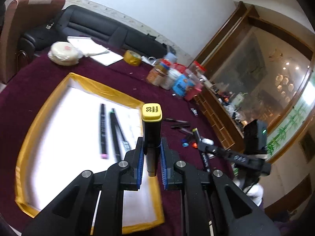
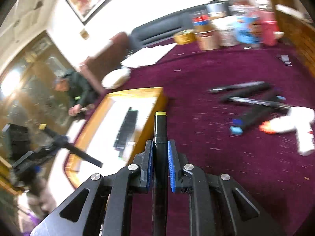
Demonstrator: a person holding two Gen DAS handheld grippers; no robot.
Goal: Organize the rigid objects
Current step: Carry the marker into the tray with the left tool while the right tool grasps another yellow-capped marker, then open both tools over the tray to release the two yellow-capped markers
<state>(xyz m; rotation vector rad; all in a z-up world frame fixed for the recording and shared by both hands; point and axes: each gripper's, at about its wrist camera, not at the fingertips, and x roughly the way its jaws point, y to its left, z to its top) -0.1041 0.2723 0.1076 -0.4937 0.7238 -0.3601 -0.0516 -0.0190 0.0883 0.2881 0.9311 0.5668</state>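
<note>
My left gripper (image 1: 152, 143) is shut on a black marker (image 1: 151, 125) with a yellow cap marked 33, held over the near right part of a white sheet (image 1: 74, 122) edged with yellow tape. Two dark pens (image 1: 103, 131) lie on that sheet. My right gripper (image 2: 159, 143) is shut on another black marker (image 2: 160, 125) with a yellow-green cap, just right of the sheet's taped edge (image 2: 155, 98). Each gripper shows in the other's view: the right gripper (image 1: 202, 143) and the left gripper (image 2: 59, 139). Loose pens and markers (image 2: 252, 102) lie on the purple cloth.
Jars and bottles (image 1: 173, 74) stand at the table's back, beside a yellow tape roll (image 1: 132, 57), papers (image 1: 94, 49) and a white round packet (image 1: 63, 53). A white object (image 2: 299, 122) lies by the loose pens. A person (image 2: 74, 90) sits beyond the table.
</note>
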